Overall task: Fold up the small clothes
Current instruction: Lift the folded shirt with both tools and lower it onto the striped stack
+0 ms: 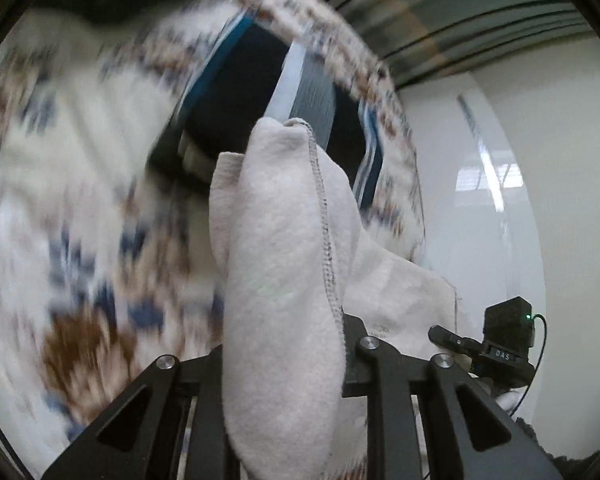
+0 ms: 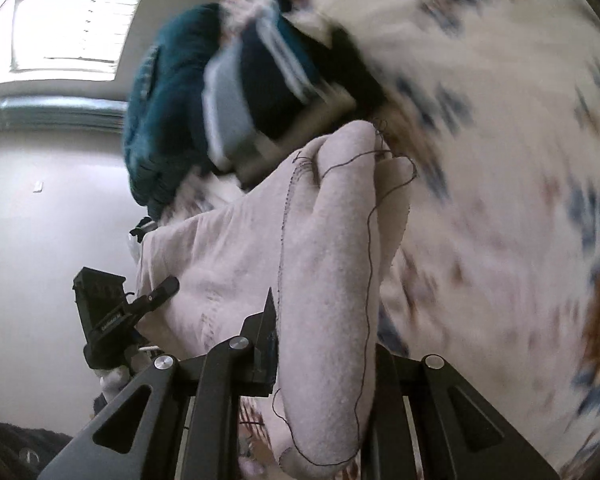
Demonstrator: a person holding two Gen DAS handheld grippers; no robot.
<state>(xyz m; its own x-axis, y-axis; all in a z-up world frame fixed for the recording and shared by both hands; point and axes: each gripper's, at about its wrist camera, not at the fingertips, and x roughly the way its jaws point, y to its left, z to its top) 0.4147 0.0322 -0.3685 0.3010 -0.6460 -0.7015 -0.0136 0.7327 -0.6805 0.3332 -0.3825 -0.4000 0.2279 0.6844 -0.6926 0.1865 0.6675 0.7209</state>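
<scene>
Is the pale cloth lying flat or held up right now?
Held up: the pale cloth hangs pinched in the left gripper and right gripper.

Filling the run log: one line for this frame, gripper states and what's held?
left gripper: shut on pale garment | right gripper: shut on pale garment | garment spans both, lifted | patterned cloth behind | folded dark clothes nearby | views motion-blurred

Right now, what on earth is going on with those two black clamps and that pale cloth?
A person is folding laundry with a handheld gripper in each hand. The left gripper and the right gripper are each shut on a bunched part of the same pale fleece garment, holding it up above a patterned bedspread. A stack of folded dark clothes lies on the bedspread beyond. The garment is not yet laid flat.
</scene>
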